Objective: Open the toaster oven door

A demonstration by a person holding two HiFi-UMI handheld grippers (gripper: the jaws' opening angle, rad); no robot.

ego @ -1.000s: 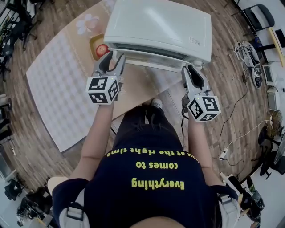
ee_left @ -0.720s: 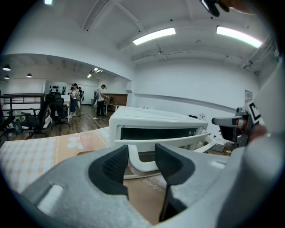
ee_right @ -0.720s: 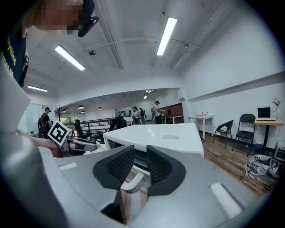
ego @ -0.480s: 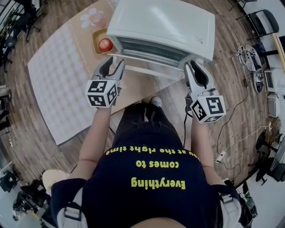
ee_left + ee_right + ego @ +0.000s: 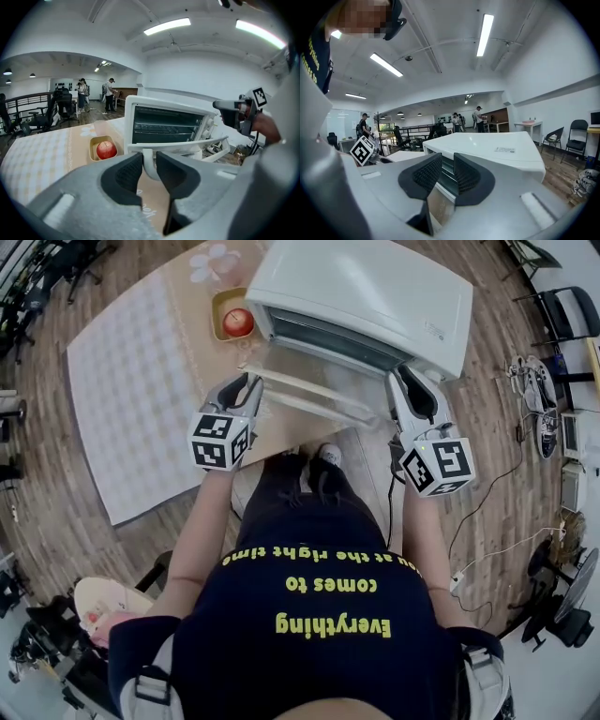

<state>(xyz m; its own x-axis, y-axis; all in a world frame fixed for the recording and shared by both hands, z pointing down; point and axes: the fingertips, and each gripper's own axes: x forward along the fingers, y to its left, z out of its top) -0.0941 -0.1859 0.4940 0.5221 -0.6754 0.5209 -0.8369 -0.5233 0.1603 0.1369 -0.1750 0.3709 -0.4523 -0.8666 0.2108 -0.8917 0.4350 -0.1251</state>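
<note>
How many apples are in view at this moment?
1: the apple sits in the yellow tray on the table, left of the toaster oven in the head view. The table behind the oven is hidden.

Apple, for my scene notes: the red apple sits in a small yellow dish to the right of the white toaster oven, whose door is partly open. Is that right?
No. The apple sits in its yellow dish to the left of the white toaster oven, not the right, as the head view shows. The oven door is indeed partly open.
</note>
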